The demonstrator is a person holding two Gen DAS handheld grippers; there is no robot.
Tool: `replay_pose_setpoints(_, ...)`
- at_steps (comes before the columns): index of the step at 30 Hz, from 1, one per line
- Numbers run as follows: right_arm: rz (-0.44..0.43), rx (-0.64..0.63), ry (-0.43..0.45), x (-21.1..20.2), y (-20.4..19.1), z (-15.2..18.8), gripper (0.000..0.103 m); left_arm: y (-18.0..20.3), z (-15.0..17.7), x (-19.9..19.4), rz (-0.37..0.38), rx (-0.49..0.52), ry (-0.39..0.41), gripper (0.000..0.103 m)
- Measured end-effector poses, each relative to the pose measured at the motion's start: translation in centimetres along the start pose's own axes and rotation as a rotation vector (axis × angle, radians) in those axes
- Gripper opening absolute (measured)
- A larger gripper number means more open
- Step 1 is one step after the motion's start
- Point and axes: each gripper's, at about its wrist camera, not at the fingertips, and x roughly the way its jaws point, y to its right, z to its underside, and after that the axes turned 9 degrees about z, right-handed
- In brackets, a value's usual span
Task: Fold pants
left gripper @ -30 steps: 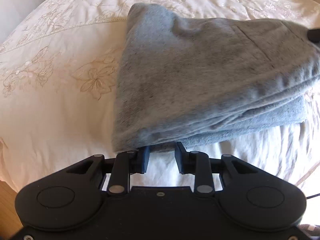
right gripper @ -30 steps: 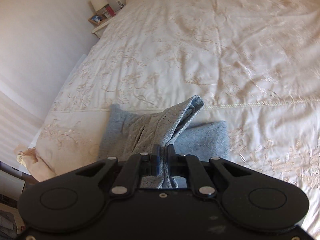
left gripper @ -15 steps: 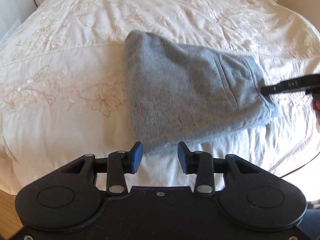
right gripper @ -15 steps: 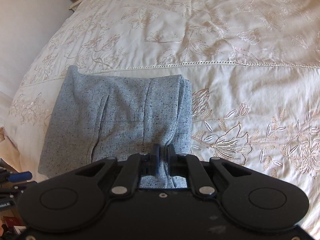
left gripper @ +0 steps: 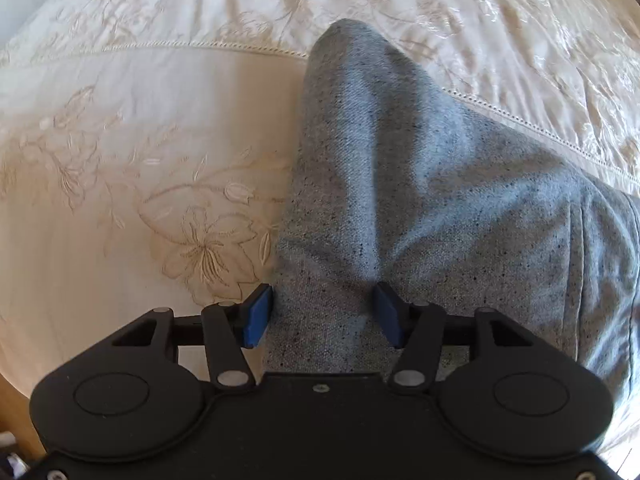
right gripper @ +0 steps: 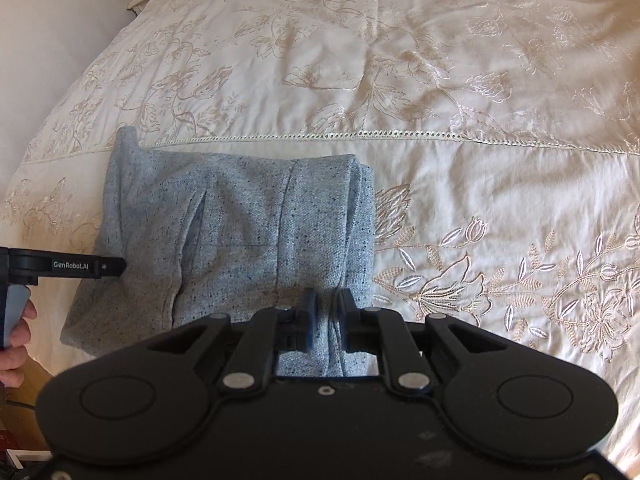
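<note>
Folded grey speckled pants (right gripper: 240, 232) lie on a cream embroidered bedspread (right gripper: 460, 80), filling the lower left of the right wrist view. At the bottom centre of that view the right gripper (right gripper: 323, 316) is clamped on the pants' near right edge, its jaws almost together around the cloth. In the left wrist view the left gripper (left gripper: 323, 314) sits at the bottom centre with its blue pads (left gripper: 256, 316) spread wide apart, the pants' near left corner lying between them, unpinched
</note>
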Motion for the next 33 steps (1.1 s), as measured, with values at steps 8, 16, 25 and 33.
replay_pose_setpoints(8, -0.013, -0.221, 0.234, -3.4, -6.2, -3.3, 0.022, -1.3, 0.5, -0.5, 0.018, -0.068, -0.009, 0.068)
replay_pose_setpoints(16, -0.019, -0.431, 0.134, 3.2, -12.2, -4.6, 0.023, -0.5, 0.3, -0.7, -0.016, -0.052, -0.014, 0.068)
replay_pose_setpoints(25, 0.049, -0.385, 0.163, 4.4, -7.2, -5.4, 0.016, 0.7, -0.3, -0.4, -0.039, -0.005, -0.007, 0.073)
replay_pose_setpoints(33, -0.047, -0.150, 0.102, 2.8, -2.3, -1.2, 0.045, 1.7, 2.0, -1.2, -0.032, 0.089, 0.040, 0.073)
